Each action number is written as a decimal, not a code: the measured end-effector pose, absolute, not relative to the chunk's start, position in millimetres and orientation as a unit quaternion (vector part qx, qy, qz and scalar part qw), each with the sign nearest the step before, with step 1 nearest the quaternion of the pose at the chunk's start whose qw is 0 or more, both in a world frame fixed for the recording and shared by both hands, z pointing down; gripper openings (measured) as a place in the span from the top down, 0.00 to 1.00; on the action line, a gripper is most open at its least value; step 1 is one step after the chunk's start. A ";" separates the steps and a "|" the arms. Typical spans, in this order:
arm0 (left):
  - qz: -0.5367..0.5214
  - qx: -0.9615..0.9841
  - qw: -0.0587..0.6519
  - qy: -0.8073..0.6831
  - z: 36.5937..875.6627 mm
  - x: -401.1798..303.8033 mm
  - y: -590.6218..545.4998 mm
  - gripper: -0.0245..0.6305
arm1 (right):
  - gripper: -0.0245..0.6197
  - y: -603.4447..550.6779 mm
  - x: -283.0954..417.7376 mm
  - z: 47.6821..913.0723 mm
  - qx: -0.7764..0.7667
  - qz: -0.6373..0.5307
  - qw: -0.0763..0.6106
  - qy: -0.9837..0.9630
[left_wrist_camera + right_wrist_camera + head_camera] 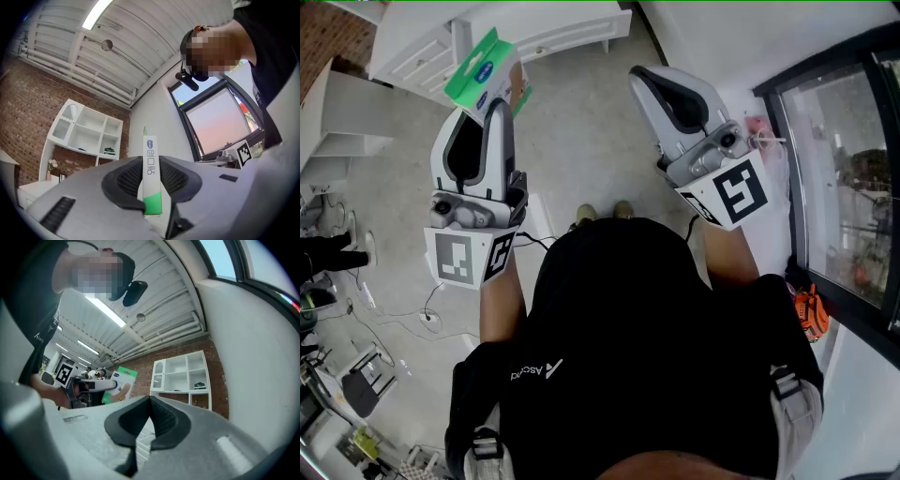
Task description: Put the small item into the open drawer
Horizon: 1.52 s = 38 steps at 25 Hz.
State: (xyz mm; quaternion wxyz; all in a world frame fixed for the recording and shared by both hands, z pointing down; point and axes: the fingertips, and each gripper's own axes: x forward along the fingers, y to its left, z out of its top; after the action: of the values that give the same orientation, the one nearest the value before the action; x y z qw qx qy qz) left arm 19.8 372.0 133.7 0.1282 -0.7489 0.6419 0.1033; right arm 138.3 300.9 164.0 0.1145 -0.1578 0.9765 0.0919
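The small item is a flat green and white box (481, 71) with a plaster pictured on it. My left gripper (494, 105) is shut on it and holds it up in front of the person's chest. In the left gripper view the box (151, 174) stands edge-on between the two dark pads. My right gripper (643, 79) is raised beside it on the right, shut with nothing in it. Its pads meet in the right gripper view. A white drawer unit (546, 34) stands on the floor ahead. I cannot tell which drawer is open.
A tall dark-framed window (848, 178) runs along the right wall, with an orange object (812, 315) at its foot. White open shelving (183, 376) stands against a brick wall. Cables and a chair (366, 384) are on the floor at the left.
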 end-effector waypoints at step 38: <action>0.065 -0.767 0.095 0.631 195.2 -71.3 119.6 0.82 | 0.96 52.6 61.1 222.5 -0.191 0.098 0.046 0.976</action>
State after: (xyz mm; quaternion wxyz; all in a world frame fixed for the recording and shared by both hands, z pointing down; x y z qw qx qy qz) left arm -71.3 119.6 195.2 0.0948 -0.7672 0.6311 0.0647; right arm 61.1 52.6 222.5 0.0463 -0.1909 0.9756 0.0981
